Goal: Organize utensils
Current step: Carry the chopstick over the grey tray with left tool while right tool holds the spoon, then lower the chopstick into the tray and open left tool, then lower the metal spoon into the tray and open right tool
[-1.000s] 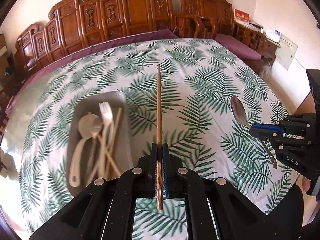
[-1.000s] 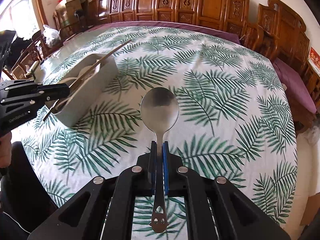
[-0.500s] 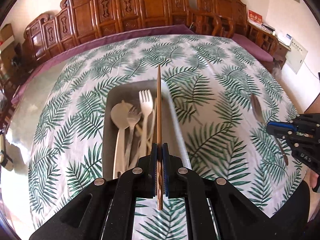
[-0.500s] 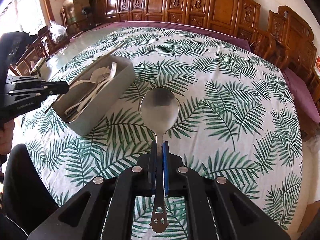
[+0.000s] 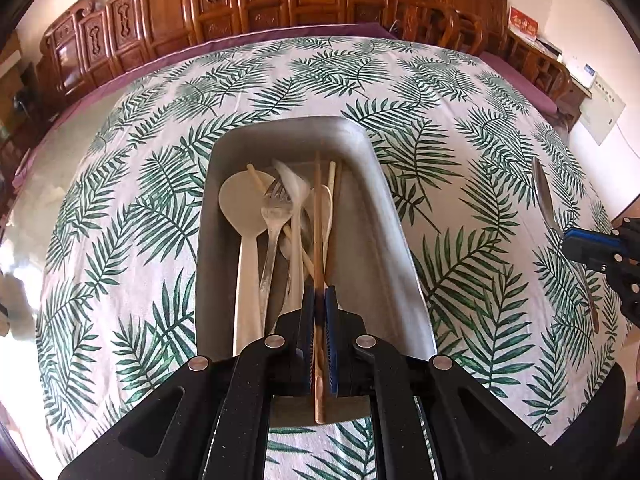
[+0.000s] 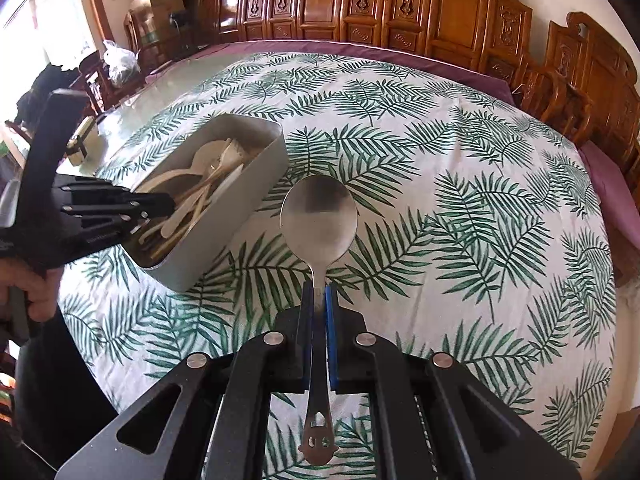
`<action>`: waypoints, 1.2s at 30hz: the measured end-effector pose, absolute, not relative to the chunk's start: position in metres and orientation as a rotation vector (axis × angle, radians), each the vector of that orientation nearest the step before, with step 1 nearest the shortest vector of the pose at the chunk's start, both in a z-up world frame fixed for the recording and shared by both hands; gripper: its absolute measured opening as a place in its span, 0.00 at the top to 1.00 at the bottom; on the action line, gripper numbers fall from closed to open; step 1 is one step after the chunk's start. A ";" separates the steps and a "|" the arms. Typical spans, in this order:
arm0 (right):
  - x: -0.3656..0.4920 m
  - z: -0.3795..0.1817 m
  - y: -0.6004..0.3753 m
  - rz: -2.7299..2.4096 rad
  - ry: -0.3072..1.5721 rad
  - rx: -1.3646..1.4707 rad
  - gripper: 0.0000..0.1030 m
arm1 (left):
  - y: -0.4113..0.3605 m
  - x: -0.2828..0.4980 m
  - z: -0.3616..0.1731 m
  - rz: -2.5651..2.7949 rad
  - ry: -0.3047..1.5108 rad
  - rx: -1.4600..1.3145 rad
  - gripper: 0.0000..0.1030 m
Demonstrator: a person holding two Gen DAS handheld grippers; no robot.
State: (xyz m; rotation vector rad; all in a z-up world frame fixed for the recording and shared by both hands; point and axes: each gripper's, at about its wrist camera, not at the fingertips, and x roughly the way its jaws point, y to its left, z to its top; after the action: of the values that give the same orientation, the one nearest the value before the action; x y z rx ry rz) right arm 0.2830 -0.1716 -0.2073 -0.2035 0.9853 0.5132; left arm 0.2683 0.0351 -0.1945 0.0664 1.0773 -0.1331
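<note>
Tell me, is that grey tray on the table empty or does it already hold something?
Not empty. The grey tray already holds several utensils: a pale spoon, a fork and pale chopsticks, seen in both views.

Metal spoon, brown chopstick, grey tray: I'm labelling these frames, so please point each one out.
metal spoon point(image 6: 319, 216), right wrist view, on its bowl.
brown chopstick point(image 5: 317, 216), left wrist view, on its shaft above the pads.
grey tray point(image 5: 390, 240), left wrist view, on its right wall.
</note>
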 end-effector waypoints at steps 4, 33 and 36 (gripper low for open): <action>0.287 -0.205 -0.164 0.521 0.989 -0.213 0.93 | 0.039 0.271 -0.195 -0.138 1.084 0.059 0.96; 0.320 -0.187 -0.043 0.660 0.971 -0.203 0.93 | 0.116 0.251 -0.126 -0.085 0.905 -0.016 0.55; 0.324 -0.189 -0.032 0.665 0.976 -0.190 0.93 | 0.123 0.248 -0.126 -0.077 0.905 -0.018 0.55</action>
State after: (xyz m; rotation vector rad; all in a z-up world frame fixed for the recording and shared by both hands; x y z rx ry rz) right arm 0.3241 -0.0324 -0.1892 -0.1905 0.9759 0.6649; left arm 0.2478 0.1234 -0.1256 -0.0180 0.9047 -0.0775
